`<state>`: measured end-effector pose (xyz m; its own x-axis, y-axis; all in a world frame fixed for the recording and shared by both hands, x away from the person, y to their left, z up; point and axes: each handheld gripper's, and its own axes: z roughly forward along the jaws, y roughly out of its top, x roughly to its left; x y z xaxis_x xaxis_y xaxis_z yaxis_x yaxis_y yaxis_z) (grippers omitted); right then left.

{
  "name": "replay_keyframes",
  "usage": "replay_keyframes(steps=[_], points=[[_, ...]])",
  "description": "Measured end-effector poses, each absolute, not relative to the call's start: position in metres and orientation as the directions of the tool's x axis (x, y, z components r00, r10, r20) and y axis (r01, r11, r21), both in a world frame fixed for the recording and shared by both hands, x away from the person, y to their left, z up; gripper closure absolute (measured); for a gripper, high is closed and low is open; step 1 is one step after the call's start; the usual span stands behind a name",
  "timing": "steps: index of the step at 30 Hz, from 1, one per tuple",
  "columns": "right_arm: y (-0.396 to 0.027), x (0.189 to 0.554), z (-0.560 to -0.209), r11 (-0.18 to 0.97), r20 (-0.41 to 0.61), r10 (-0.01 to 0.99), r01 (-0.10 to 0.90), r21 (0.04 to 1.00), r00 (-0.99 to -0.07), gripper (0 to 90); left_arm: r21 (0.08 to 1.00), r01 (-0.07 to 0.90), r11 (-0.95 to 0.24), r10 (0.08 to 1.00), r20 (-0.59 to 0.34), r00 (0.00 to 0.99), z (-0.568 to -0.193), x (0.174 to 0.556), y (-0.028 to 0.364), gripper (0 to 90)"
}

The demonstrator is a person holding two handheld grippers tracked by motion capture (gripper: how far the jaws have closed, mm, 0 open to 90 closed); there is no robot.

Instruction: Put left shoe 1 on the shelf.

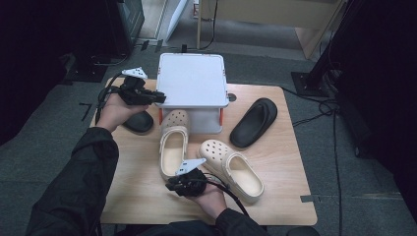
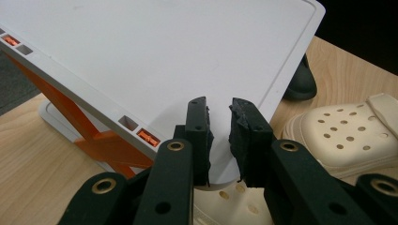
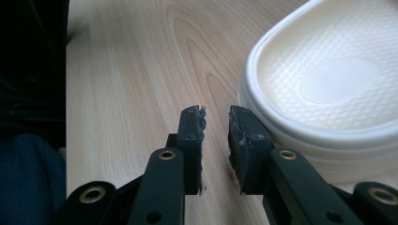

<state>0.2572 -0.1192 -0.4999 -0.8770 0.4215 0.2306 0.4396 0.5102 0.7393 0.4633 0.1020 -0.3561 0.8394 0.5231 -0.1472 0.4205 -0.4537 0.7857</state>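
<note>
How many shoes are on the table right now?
4: two cream perforated clogs at table centre, a black slide at right, another black shoe at left, partly hidden behind the hand.

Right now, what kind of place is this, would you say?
Probably a lab or workshop set up for recording, not a home: a small wooden table stands on grey carpet, cables trail across the floor, and clogs lie by a white rack.

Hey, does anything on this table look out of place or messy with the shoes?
Yes. The shoes lie scattered, not paired. One cream clog points its toe under the white shelf, the other cream clog lies angled away. One black slide lies slanted at the right, the other black slide sits far left.
</note>
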Motion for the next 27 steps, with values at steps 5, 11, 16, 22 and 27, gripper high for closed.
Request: replay_keyframes(steps=[5, 11, 16, 22, 27], points=[[-0.115, 0.258, -0.503, 0.511, 0.219, 0.424, 0.431, 0.744, -0.879, 77.2, 0.782, 0.429, -0.452, 0.527, -0.154, 0.836, -0.356, 0.463, 0.102, 79.6], [-0.113, 0.262, -0.5, 0.506, 0.196, 0.439, 0.422, 0.753, -0.877, 78.5, 0.779, 0.429, -0.457, 0.526, -0.152, 0.837, -0.355, 0.463, 0.101, 80.6], [-0.106, 0.264, -0.501, 0.512, 0.178, 0.436, 0.406, 0.757, -0.882, 78.7, 0.778, 0.43, -0.458, 0.523, -0.155, 0.838, -0.355, 0.462, 0.1, 81.8], [-0.105, 0.271, -0.5, 0.47, 0.189, 0.476, 0.43, 0.771, -0.859, 79.4, 0.777, 0.432, -0.457, 0.522, -0.158, 0.838, -0.356, 0.463, 0.101, 82.5], [-0.104, 0.273, -0.5, 0.478, 0.177, 0.472, 0.419, 0.772, -0.864, 80.8, 0.777, 0.431, -0.458, 0.52, -0.16, 0.839, -0.356, 0.463, 0.1, 83.1]])
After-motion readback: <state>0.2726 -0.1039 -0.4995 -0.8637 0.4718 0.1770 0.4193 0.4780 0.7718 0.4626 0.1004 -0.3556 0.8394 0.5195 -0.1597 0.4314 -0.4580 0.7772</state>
